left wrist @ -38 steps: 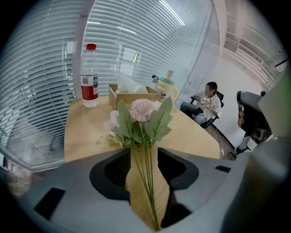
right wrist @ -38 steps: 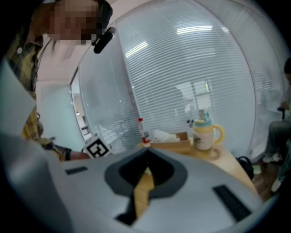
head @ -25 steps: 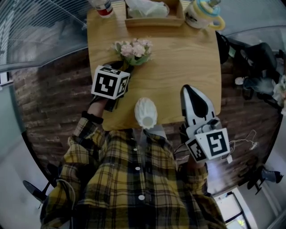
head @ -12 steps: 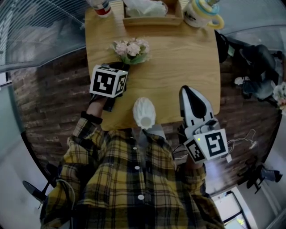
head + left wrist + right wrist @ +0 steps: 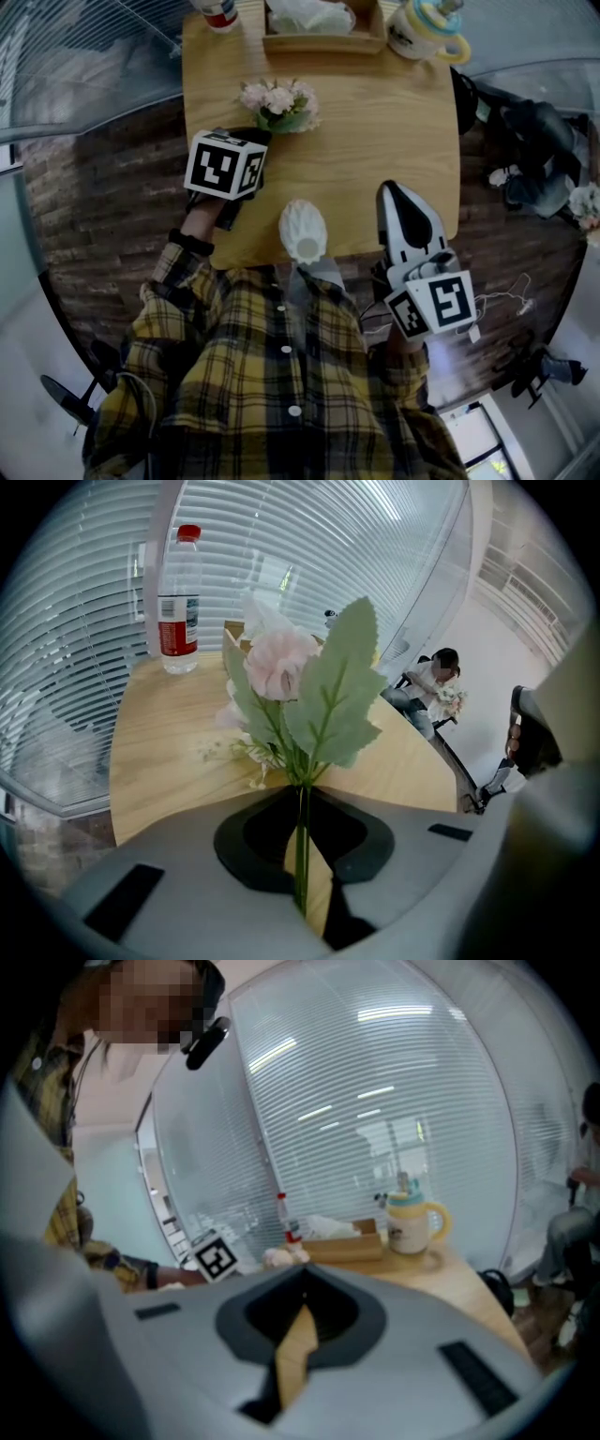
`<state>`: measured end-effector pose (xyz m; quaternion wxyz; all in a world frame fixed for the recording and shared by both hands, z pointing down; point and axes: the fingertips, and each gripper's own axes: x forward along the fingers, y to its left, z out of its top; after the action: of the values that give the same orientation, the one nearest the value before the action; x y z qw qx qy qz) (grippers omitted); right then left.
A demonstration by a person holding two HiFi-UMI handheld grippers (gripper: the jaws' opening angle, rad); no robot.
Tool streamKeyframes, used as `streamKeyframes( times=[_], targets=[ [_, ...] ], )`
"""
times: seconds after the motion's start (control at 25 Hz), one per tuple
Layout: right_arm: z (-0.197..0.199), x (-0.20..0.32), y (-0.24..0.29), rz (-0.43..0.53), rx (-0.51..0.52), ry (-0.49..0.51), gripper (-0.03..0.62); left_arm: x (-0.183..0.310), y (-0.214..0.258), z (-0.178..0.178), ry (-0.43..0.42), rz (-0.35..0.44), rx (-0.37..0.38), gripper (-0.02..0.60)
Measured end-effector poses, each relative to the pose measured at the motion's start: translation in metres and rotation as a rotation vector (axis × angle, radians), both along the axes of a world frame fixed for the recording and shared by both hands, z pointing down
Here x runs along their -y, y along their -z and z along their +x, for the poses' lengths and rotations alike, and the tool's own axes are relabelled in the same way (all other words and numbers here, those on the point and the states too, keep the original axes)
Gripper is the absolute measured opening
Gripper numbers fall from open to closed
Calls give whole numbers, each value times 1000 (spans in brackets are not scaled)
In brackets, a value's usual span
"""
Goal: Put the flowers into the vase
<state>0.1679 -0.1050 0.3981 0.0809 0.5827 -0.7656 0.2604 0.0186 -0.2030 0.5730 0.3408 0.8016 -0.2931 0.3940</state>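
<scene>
A small bunch of pale pink flowers [image 5: 279, 101] with green leaves lies on the wooden table [image 5: 394, 122]. In the left gripper view the blooms [image 5: 281, 663] stand just past the jaws. My left gripper [image 5: 251, 139] is at the stem end. Its jaws are closing, and the thin green stem runs between them in the left gripper [image 5: 302, 799], pinched there. The ribbed white vase [image 5: 304, 232] stands upright at the table's near edge, between my hands. My right gripper [image 5: 392, 187] hovers over the near right part of the table, shut with nothing in it, as the right gripper [image 5: 302, 1290] view also shows.
At the far edge stand a plastic bottle [image 5: 217, 11] with a red label, a wooden tray [image 5: 323, 28] with tissue and a lidded mug [image 5: 424, 33]. Glass walls with blinds lie beyond the table. A seated person [image 5: 431, 682] is off to the right.
Both grippers stay where they were, and the flowers and the vase have not moved on the table. Only the head view has shifted slightly.
</scene>
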Motion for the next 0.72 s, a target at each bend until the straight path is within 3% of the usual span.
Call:
streamKeyframes(
  times=[0.28,0.72],
  targets=[
    [-3,-3,9,16,-15,11,12,0,20,5,-4,38,-52,31],
    [-20,-11,35,74,-40,35,12,8,100,6,40,206,-226,31]
  ],
)
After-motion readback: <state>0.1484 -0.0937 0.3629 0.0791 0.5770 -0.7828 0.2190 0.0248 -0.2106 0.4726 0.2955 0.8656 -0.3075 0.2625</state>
